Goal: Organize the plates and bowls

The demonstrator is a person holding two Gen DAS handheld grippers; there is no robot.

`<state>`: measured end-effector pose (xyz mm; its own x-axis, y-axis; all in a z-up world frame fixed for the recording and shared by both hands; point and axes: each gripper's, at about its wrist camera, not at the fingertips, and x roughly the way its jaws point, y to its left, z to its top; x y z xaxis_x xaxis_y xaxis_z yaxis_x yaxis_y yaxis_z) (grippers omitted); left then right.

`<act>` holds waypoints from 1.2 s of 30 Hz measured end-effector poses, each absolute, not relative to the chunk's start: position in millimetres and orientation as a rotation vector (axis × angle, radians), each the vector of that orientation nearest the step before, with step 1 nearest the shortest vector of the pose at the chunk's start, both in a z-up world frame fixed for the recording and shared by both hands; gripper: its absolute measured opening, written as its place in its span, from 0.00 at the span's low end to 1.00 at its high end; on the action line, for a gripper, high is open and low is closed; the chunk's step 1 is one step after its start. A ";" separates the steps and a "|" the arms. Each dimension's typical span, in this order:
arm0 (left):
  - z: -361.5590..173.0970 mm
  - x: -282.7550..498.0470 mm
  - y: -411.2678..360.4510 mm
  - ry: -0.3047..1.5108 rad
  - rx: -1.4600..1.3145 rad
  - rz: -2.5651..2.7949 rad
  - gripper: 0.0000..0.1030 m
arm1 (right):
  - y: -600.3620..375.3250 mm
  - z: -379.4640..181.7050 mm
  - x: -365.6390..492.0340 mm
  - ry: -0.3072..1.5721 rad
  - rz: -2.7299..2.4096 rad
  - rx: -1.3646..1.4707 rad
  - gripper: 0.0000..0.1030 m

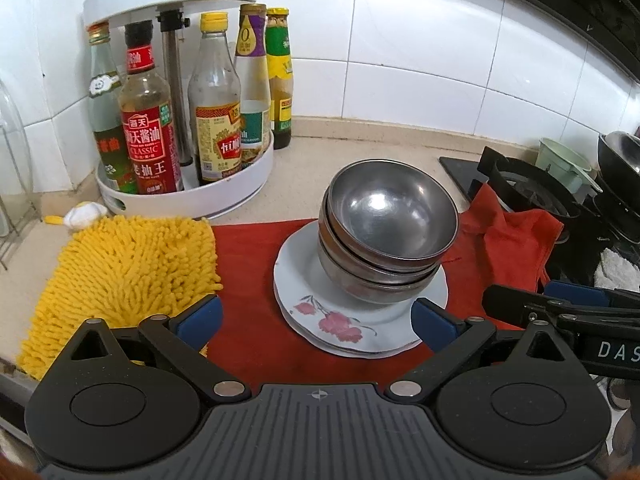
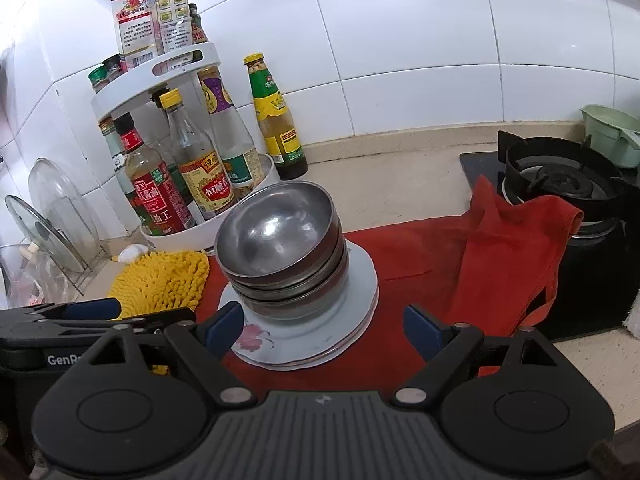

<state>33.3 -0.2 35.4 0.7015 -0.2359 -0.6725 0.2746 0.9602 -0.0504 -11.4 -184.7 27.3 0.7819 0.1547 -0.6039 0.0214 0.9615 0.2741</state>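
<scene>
3 steel bowls (image 1: 386,236) nest on stacked plates (image 1: 316,312) (count unclear), both tongs (image 1: 316,320) (image 2: 324,326) spread wide, empty.

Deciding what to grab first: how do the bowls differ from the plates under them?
The bowls are deep bare metal; the plates are flat, white, with a red flower print. The bowls sit nested on top; the plates lie beneath, directly on the red cloth. The plates spread wider than the bowls. Both are stacked, and neither gripper holds them.
</scene>
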 end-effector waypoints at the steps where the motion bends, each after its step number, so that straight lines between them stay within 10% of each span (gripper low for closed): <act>1: 35.5 33.3 -0.1 0.742 0.056 -0.282 0.99 | -184.2 27.6 -11.6 0.670 0.074 0.274 0.80; 36: 40.2 26.8 6.8 0.719 0.077 -0.257 0.99 | -178.3 29.2 -13.3 0.662 0.103 0.257 0.80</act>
<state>26.8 6.8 40.2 0.7228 -0.2063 -0.6596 0.2589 0.9657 -0.0183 -13.3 -178.3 29.2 0.7852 0.1758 -0.5937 -0.0129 0.9633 0.2682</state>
